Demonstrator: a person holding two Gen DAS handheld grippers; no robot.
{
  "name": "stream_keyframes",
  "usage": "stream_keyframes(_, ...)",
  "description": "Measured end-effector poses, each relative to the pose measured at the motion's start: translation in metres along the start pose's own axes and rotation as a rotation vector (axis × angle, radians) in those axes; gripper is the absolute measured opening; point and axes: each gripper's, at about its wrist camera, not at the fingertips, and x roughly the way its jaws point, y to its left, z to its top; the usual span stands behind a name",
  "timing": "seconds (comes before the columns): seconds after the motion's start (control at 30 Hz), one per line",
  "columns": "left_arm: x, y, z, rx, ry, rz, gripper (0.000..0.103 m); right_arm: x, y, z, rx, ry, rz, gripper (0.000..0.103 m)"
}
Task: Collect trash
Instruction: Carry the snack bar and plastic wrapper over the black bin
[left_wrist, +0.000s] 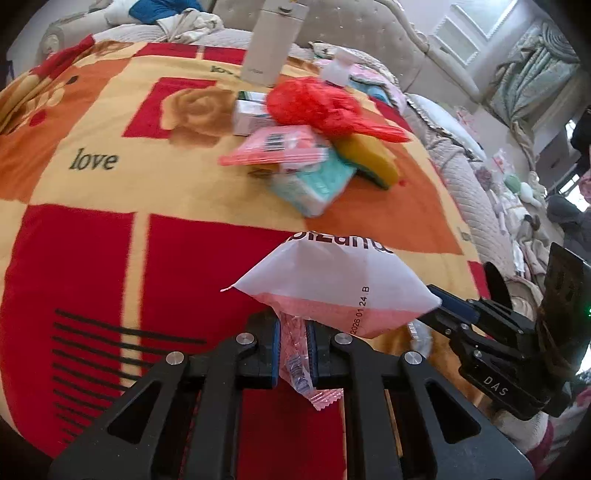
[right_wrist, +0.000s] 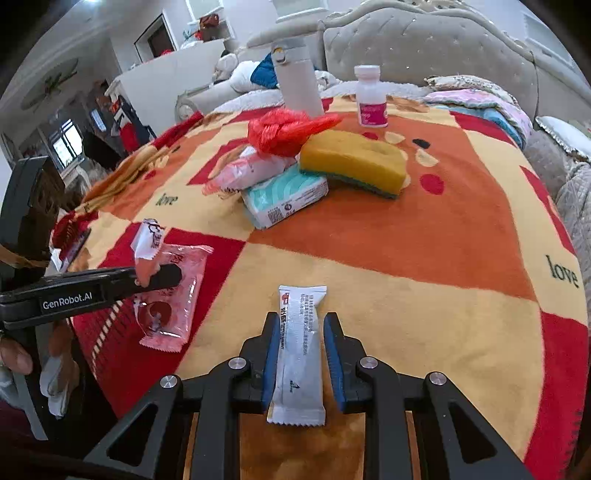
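**Left gripper** (left_wrist: 293, 354): angled steeply down over the blanket (left_wrist: 110, 229). Jaws pressed together, pinching a pink-and-white wrapper (left_wrist: 332, 291), which hangs clear of the blanket. In the right wrist view the same wrapper shows as clear pink film with a white crumpled end. A hand (right_wrist: 14, 354) grips the handle at the lower left of that view.

**Right gripper** (right_wrist: 301, 354): angled steeply down, low over a yellow patch of the blanket. Jaws narrow, one on each side of a white sachet wrapper (right_wrist: 301, 350); the left pad touches its edge, while a thin gap shows at the right pad. The sachet lies lengthwise along the fingers.

**Pile, far end of the blanket**: red plastic bag (right_wrist: 284, 129), yellow sponge (right_wrist: 351, 158), teal tissue pack (right_wrist: 284, 195), pink packet (left_wrist: 273, 146), small box (left_wrist: 247, 118).

**Standing behind the pile**: white bottle (right_wrist: 297, 79), pill bottle (right_wrist: 371, 98).
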Motion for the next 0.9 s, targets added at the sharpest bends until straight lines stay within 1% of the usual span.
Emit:
stream_keyframes(0.07, -0.001, -0.009, 0.001, 0.015, -0.013, 0.009, 0.009, -0.006, -0.002, -0.001, 0.002, -0.005, -0.002, 0.023)
stream_keyframes(0.17, -0.003, -0.015, 0.002, 0.021, -0.02, 0.009, 0.009, -0.005, -0.001, -0.003, -0.002, 0.019, 0.002, 0.024)
stream_keyframes(0.2, -0.004, -0.016, 0.002, 0.024, -0.024, 0.014, 0.009, -0.005, 0.0, -0.004, -0.004, 0.012, -0.002, 0.028)
stream_keyframes(0.23, -0.005, -0.016, 0.002, 0.028, -0.028, 0.024, 0.009, -0.003, 0.002, -0.005, -0.005, 0.016, -0.004, 0.041)
stream_keyframes(0.27, -0.006, -0.015, 0.001, 0.029, -0.028, 0.031, 0.009, -0.001, 0.003, -0.005, -0.009, 0.025, -0.003, 0.044)
stream_keyframes(0.33, -0.007, -0.012, 0.0, 0.023, -0.023, 0.035, 0.009, 0.005, 0.009, -0.005, -0.033, 0.042, -0.007, 0.044)
stream_keyframes(0.4, -0.008, -0.008, -0.002, 0.015, -0.02, 0.039, 0.009, 0.015, 0.016, -0.005, -0.063, 0.072, -0.039, 0.028)
stream_keyframes(0.43, -0.008, -0.006, -0.002, 0.009, -0.018, 0.039, 0.009, 0.018, 0.017, -0.006, -0.073, 0.08, -0.051, 0.024)
stream_keyframes(0.47, -0.008, -0.005, -0.002, 0.005, -0.018, 0.038, 0.009, 0.019, 0.019, -0.006, -0.092, 0.071, -0.066, 0.021)
stream_keyframes(0.57, -0.008, -0.005, -0.003, 0.0, -0.015, 0.032, 0.009, 0.014, 0.018, -0.004, -0.104, 0.078, -0.057, 0.018)
stream_keyframes(0.73, -0.007, -0.023, 0.0, 0.023, -0.019, -0.003, 0.009, -0.013, 0.008, -0.003, -0.058, 0.022, -0.029, 0.018)
stream_keyframes(0.9, -0.001, -0.049, 0.004, 0.054, -0.011, -0.042, 0.009, -0.037, -0.01, -0.004, -0.006, -0.023, -0.044, 0.018)
